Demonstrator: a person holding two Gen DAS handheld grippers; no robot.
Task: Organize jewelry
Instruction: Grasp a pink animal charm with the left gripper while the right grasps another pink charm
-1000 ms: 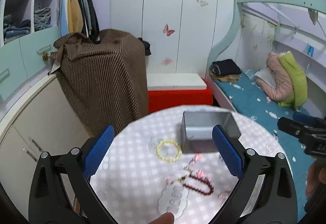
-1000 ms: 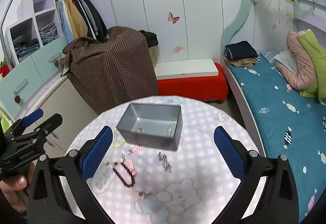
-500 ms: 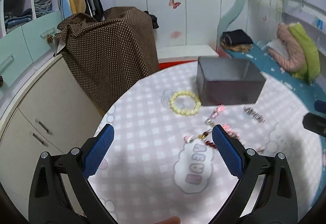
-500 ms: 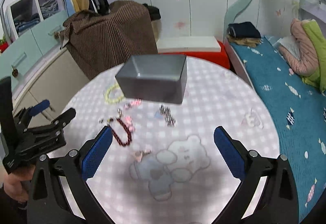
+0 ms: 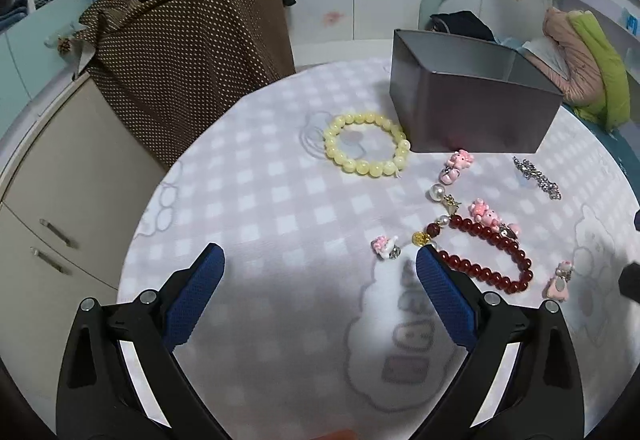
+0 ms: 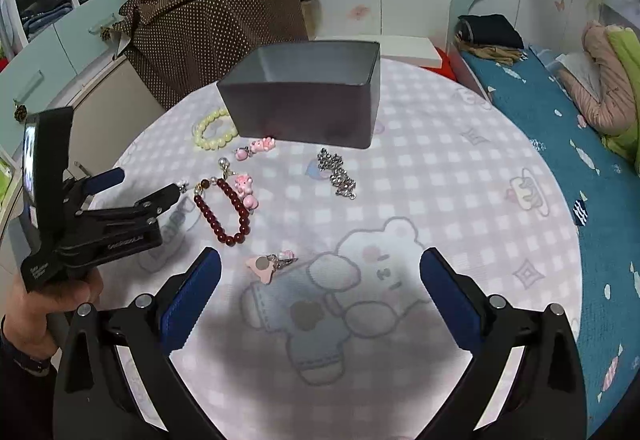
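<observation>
the jewelry lies loose on the round counter, in front of and beside one grey open-topped box at the far side, and none of it appears to be boxed yet; the box's inside is not visible. counted: one pale yellow bead bracelet just beside the box's near corner, one dark red bead bracelet nearer the middle, one sparkly silver piece, and about six small pink charms or earrings scattered among them, such as the pair by the box and the one lying alone nearest the right tongs; the exact number of the small ones is hard to fix, since some touch the red bracelet. the left tongs hang wide and empty over the counter with the right-hand pad just beside the red bracelet's gold bead; the right tongs are likewise wide and empty, above the lone pink charm. the likely trouble, i judge: the small charms are flat and slippery, so a pinch may skid them across the cloth or off the edge; a charm touching the red bracelet may drag along or drop midway; the limp bracelets could slip out or catch on the box's rim; and two tongs working this close could knock each other.
</observation>
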